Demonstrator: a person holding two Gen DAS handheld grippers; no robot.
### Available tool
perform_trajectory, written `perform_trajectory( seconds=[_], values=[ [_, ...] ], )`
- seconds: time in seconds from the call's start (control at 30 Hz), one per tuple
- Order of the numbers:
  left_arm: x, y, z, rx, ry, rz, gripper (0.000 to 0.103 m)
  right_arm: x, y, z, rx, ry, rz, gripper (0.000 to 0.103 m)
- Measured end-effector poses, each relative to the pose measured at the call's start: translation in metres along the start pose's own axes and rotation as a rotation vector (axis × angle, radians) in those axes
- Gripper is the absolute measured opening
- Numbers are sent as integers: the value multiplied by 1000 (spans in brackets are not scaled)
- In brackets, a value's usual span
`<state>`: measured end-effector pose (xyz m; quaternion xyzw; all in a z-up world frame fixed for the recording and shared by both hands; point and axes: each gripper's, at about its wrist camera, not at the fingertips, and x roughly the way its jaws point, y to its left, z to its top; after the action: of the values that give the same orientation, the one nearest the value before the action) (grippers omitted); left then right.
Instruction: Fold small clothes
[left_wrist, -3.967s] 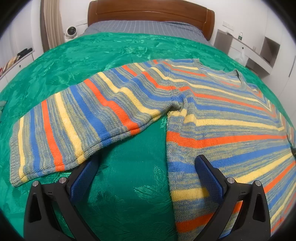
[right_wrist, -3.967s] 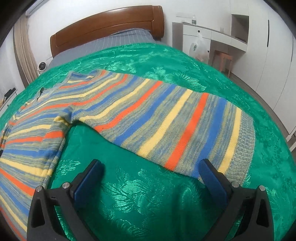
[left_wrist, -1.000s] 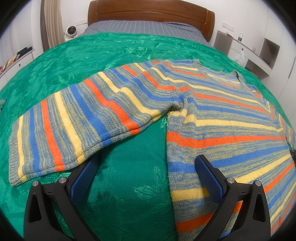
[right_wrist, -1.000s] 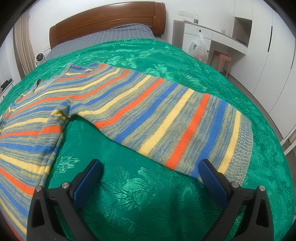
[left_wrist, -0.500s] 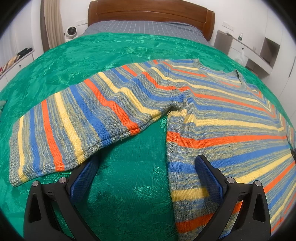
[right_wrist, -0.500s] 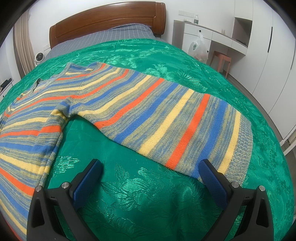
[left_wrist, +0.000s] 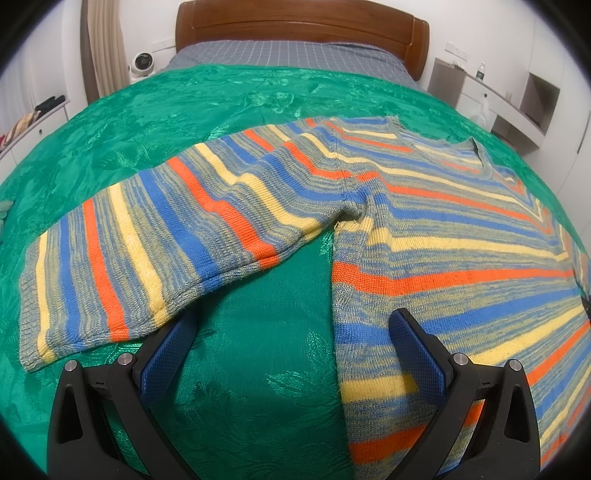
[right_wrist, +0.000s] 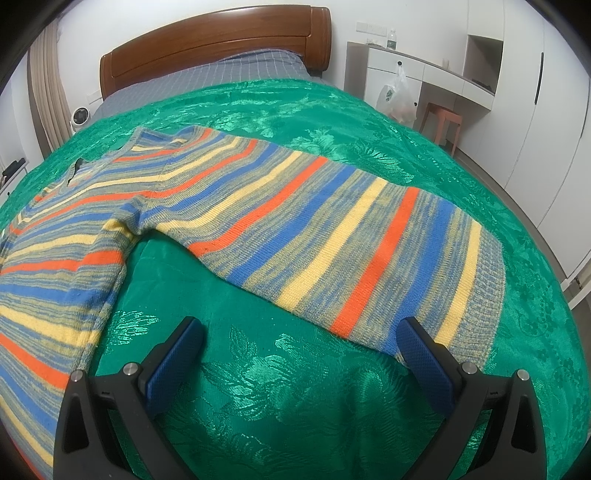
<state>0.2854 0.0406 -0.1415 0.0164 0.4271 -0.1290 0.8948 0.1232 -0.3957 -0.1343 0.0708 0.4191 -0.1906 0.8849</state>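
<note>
- Left wrist view: a bed (left_wrist: 229, 110) under a green bedspread carries a striped sweater (left_wrist: 443, 229), laid flat with both sleeves spread outward.
- Right wrist view: the right sleeve (right_wrist: 351, 236) reaches toward the bed's edge.
- Left tool (left_wrist: 291, 350) and right tool (right_wrist: 301, 354) hover with fingers wide apart, holding nothing.
- Risk: pinching bedspread along with knit could drag both and skew the fold.
</note>
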Motion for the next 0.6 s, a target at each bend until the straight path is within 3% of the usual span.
perform_trajectory(
  seconds=[0.37, 0.6],
  values=[
    [-4, 0, -1, 9, 15, -8, 103, -1, -2, -2, 6, -5, 24, 103],
    [-43, 15, -18, -33, -17, -7, 103, -2, -5, -1, -20, 11, 54, 103]
  ],
)
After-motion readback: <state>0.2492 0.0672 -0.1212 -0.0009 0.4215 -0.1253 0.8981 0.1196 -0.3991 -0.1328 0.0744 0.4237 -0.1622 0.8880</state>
